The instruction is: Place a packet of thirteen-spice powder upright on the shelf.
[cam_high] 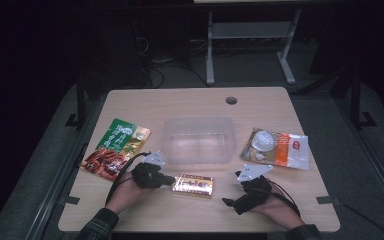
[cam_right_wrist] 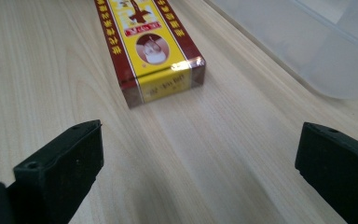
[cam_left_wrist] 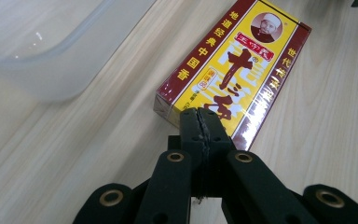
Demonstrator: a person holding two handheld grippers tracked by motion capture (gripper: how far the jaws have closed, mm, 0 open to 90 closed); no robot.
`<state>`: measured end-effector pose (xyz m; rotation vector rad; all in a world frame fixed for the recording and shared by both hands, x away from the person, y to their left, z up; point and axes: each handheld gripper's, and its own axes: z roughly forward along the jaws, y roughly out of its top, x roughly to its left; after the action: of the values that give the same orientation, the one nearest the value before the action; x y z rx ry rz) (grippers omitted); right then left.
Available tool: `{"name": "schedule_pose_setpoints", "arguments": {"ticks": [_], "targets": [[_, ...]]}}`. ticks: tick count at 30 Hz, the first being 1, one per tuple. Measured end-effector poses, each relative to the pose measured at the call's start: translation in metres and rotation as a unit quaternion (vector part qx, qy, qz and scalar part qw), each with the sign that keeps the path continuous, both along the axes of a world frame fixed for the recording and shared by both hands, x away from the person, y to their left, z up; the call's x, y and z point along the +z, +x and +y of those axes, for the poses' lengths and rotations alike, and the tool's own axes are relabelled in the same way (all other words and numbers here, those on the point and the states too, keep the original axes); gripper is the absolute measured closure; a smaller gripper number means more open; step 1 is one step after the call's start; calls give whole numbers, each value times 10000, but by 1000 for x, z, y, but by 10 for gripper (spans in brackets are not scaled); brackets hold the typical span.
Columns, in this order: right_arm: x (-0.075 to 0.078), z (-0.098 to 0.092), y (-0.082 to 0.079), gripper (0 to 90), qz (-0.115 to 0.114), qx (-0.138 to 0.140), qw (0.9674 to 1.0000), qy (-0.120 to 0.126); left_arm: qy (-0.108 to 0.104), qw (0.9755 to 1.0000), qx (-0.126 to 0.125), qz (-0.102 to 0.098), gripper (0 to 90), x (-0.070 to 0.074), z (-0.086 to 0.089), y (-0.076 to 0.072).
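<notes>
A yellow and dark-red carton (cam_high: 194, 185) with Chinese print lies flat on the wooden table, near the front edge. My left gripper (cam_high: 172, 180) is at its left end, jaws pressed together with nothing between them. In the left gripper view the shut tips (cam_left_wrist: 199, 112) sit right at the carton's (cam_left_wrist: 235, 60) near short edge; whether they touch it I cannot tell. My right gripper (cam_high: 232, 189) rests to the carton's right, jaws spread wide and empty. In the right gripper view the carton (cam_right_wrist: 147, 42) lies ahead of the open jaws (cam_right_wrist: 198, 140), with bare wood between.
A clear plastic tub (cam_high: 197, 121) stands empty just behind the carton. A green and red food pouch (cam_high: 115, 147) lies at the left, and a white and orange packet (cam_high: 277, 147) at the right. A cable hole (cam_high: 231, 100) is near the table's far edge.
</notes>
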<state>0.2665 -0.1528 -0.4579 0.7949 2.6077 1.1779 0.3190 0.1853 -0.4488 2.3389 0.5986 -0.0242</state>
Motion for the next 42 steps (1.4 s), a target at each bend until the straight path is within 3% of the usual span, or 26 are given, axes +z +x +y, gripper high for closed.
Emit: {"name": "schedule_pose_setpoints", "arguments": {"ticks": [6, 13, 17, 18, 20, 25, 29, 30, 31, 35, 38, 42], "targets": [[0, 0, -1, 5, -1, 42, 10000, 3, -13, 9999, -112, -43, 898, 0, -15, 2], [2, 0, -2, 5, 23, 86, 10000, -11, -111, 9999, -44, -115, 839, 5, -5, -3], [7, 1, 0, 5, -2, 130, 9999, -36, -110, 9997, 65, -200, 670, 9, 8, -12], [8, 1, 0, 5, -24, 178, 9998, -36, -109, 9995, 120, -261, 670, 10, 14, -14], [10, 5, 1, 5, -2, 328, 9994, -81, -155, 9995, 184, -193, 596, 11, 26, -19], [12, 15, 4, 5, 74, 570, 9983, -86, -239, 9986, 393, -266, 493, 11, 38, -26], [13, 27, 13, 20, 37, 860, 9962, -163, -206, 9981, 440, -388, 410, 8, 46, -35], [13, 32, 17, 99, -26, 1032, 9944, -227, -182, 9980, 435, -413, 386, 5, 49, -40], [13, 32, 17, 99, -26, 1032, 9944, -227, -182, 9980, 435, -413, 373, 5, 49, -40], [9, 44, 29, 134, 35, 1263, 9918, -210, -141, 9980, 433, -442, 366, 2, 48, -39], [4, 51, 35, 137, 77, 1411, 9891, -403, -161, 9981, 382, -452, 358, 1, 45, -37], [-1, 58, 41, 168, 104, 1565, 9864, -483, -96, 9984, 318, -453, 356, -1, 43, -37]]}}
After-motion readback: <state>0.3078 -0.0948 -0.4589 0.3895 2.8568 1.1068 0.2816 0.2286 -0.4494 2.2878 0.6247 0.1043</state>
